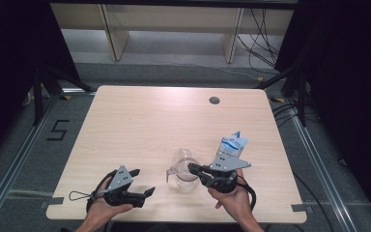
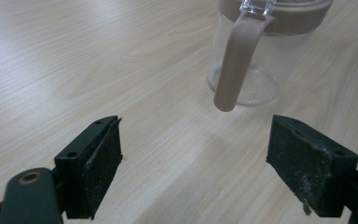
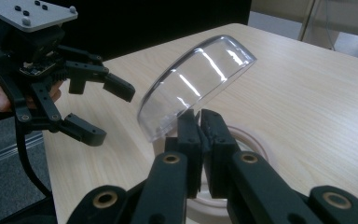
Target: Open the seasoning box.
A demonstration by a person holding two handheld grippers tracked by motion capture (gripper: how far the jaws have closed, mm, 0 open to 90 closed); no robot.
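Resting on the near half of the wooden table (image 1: 125, 121) is a clear glass jug (image 1: 183, 175) with a beige collar and handle (image 2: 235, 65); just behind and to its right stands a blue-and-white pouch (image 1: 233, 145). The jug's transparent flip lid (image 3: 196, 86) is seen raised and tilted back, so the opening step is judged to be done or nearly done. The lid's edge is clamped between the jaws of the right gripper (image 3: 200, 135), which are pressed together on it above the jug's rim. The left gripper (image 2: 196, 163) is held near the jug on the handle side, its jaws spread wide with nothing between them; the handle is not gripped. Filling from the pouch is judged to remain, as the jug appears empty.
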